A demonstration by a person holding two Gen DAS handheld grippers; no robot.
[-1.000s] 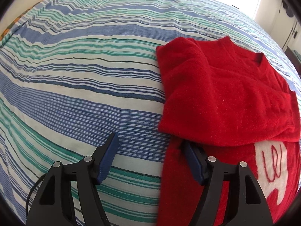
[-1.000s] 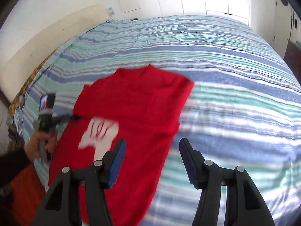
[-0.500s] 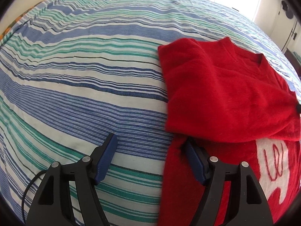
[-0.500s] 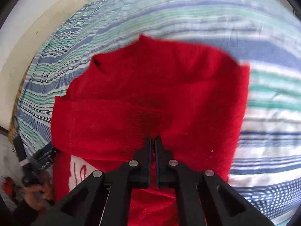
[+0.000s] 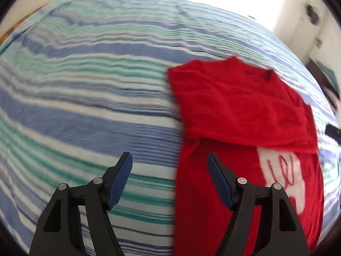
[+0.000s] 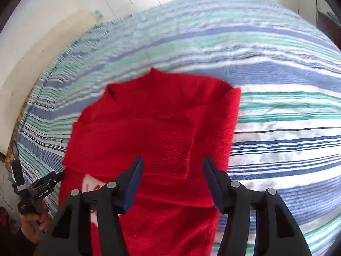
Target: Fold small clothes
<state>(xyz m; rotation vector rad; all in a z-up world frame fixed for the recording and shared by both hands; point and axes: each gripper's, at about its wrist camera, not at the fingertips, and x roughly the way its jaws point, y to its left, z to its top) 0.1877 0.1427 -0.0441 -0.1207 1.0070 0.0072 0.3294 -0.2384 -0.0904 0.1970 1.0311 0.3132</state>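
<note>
Now both of your grippers hang open over the red sweater on the striped bedspread.

From your left wrist, the left gripper has its jaws wide apart with nothing between them but the bedspread and the sweater's left edge; one pad is over stripes, the other over red knit. The sweater lies toward the right side of the bed, its upper part folded down across the body, and a white patch with red lines shows below that fold. From your right wrist, the right gripper has just been opening; its jaws stand apart above the ribbed cuff of a sleeve laid across the sweater, gripping nothing. At the bed's left edge your left hand holds the other gripper.
</note>
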